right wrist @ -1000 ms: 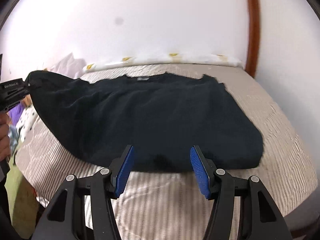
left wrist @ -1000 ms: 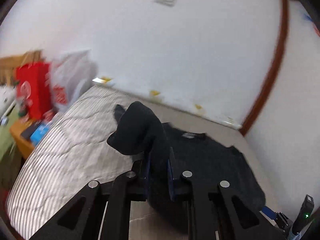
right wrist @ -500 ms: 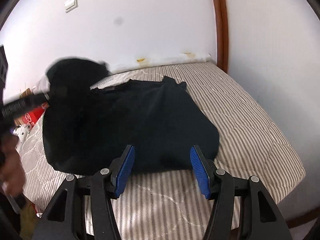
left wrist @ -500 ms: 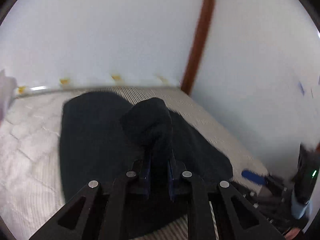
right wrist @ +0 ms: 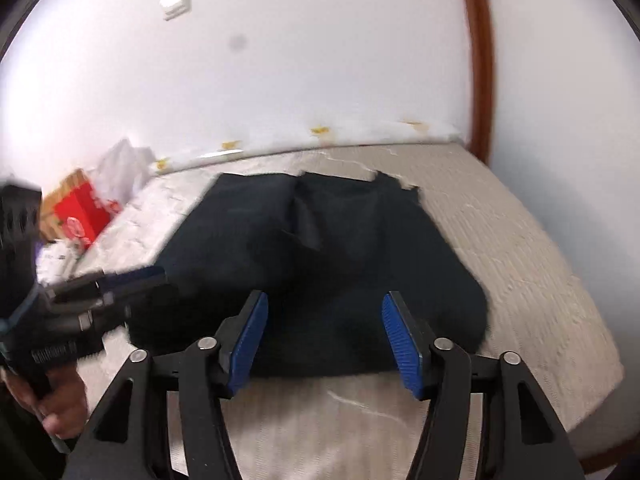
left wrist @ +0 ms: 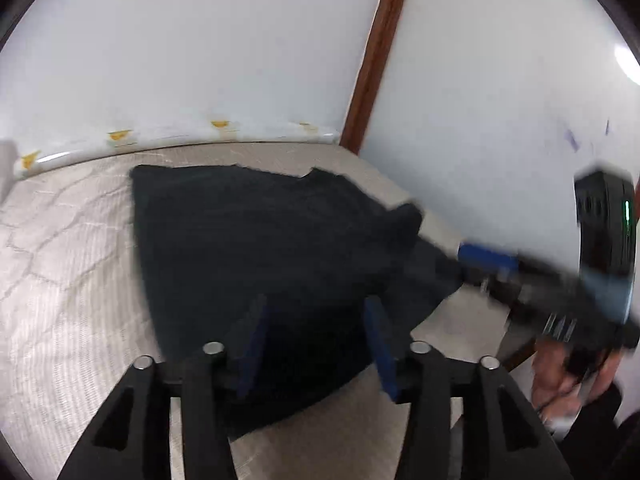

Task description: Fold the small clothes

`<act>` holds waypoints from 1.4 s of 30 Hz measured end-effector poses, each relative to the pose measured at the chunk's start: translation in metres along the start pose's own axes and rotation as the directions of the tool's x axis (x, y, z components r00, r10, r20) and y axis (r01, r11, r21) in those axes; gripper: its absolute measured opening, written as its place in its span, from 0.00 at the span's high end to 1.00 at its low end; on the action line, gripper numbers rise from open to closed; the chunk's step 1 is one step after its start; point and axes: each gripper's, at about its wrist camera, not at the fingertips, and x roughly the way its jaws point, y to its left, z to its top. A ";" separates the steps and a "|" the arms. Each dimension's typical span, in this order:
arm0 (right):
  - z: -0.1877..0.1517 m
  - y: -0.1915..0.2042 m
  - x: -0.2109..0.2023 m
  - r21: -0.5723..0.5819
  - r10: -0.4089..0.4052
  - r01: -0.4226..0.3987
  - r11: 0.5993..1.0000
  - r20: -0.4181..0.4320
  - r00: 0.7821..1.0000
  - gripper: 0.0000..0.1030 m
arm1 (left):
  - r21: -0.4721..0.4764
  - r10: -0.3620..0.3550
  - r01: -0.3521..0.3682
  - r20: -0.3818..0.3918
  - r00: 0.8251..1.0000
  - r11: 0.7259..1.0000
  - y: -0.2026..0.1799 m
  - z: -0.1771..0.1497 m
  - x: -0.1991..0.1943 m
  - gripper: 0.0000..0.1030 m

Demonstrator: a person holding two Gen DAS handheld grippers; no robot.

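Left hand-held gripper (left wrist: 316,344) released sleeve, jaws wide | right hand-held gripper (right wrist: 324,340) wide, empty | black shirt (right wrist: 320,264) folded on bed (right wrist: 540,280), near its front edge.

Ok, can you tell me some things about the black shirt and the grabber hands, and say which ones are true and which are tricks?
1. The black shirt lies on the striped mattress. True.
2. The left gripper is squeezing the shirt. False: its jaws are open, holding nothing.
3. The right gripper is open. True.
4. The shirt is spread out flat with both sleeves showing. False: one side is folded over the middle.
5. A red box sits beyond the bed. True.
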 end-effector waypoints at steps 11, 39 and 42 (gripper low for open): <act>0.007 0.008 0.058 0.185 0.139 -0.129 0.974 -0.043 0.989 0.30 | -0.107 0.064 -0.075 -0.103 0.993 0.991 0.052 -0.059 -0.005 0.44; 0.034 -0.093 0.029 0.131 -0.134 0.115 0.985 0.148 0.980 0.85 | -0.142 -0.031 0.004 -0.188 0.982 0.990 0.003 -0.039 0.050 0.37; 0.010 -0.112 0.049 0.157 -0.139 0.130 0.979 0.046 0.989 0.81 | -0.117 -0.011 -0.011 -0.184 0.983 0.993 -0.006 -0.037 0.053 0.37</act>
